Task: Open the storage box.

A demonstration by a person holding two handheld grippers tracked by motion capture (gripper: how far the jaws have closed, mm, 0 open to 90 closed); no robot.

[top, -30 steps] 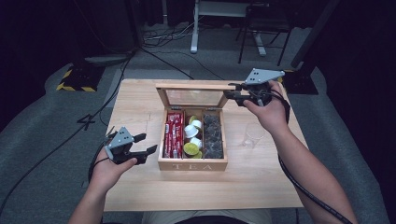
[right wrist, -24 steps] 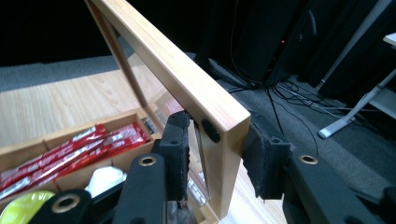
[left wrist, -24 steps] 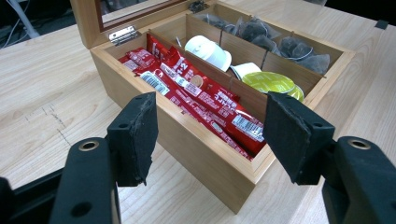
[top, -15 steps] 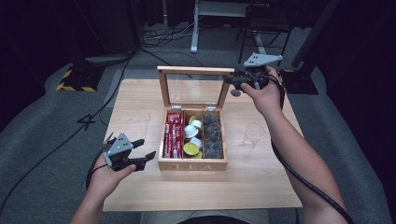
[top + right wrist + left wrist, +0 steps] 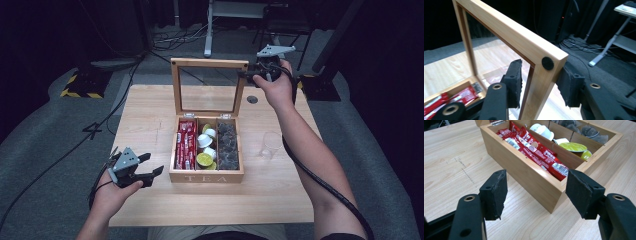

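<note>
A wooden tea box (image 5: 206,150) sits near the middle of the table (image 5: 150,100), its glass lid (image 5: 209,87) standing upright on the hinges at the box's far edge. The right gripper (image 5: 256,74) straddles the lid's top right corner; its jaws have just been opening, and in the right gripper view the frame (image 5: 541,75) stands between the pads with a gap at each side, so the lid seems to be let go now that it is far enough back to stand by itself. The left gripper (image 5: 150,171) waits open and empty near the table's front left corner, just beside the box's left wall (image 5: 529,175), likely ready to steady the box or reach in. Inside lie red packets (image 5: 186,145) on the left, capsules (image 5: 206,150) in the middle and dark tea bags (image 5: 228,145) on the right. A clear glass (image 5: 270,145) stands toward the table's right edge.
</note>
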